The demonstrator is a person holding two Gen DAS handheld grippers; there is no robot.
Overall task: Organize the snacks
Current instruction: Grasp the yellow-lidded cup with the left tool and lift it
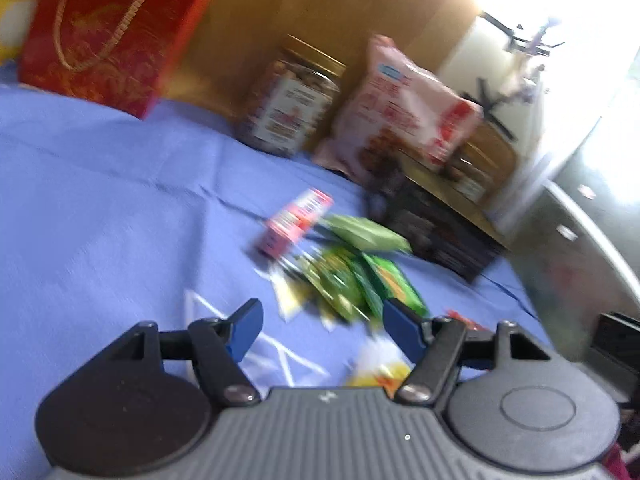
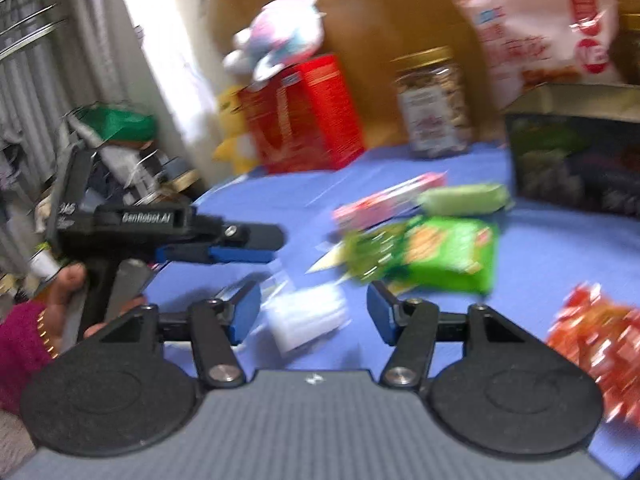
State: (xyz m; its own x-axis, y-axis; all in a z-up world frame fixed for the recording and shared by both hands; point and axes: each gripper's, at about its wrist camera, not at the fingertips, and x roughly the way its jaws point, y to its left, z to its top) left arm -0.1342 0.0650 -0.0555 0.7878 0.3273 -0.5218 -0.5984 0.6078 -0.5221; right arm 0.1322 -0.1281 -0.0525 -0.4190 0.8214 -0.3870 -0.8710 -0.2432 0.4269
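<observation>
Two low wrist views — shared snack pile (image 1: 344,276).

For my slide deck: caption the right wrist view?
Open right tool hovers over small snack packets on blue cloth.

grey curtains (image 2: 52,60) beside a bright window (image 2: 160,40), brown wall (image 1: 320,8), blue-covered table (image 1: 100,200).

jar (image 1: 289,109) left of big bag (image 1: 404,108) | packets (image 1: 348,276) before them, seemingly overlapping
</observation>
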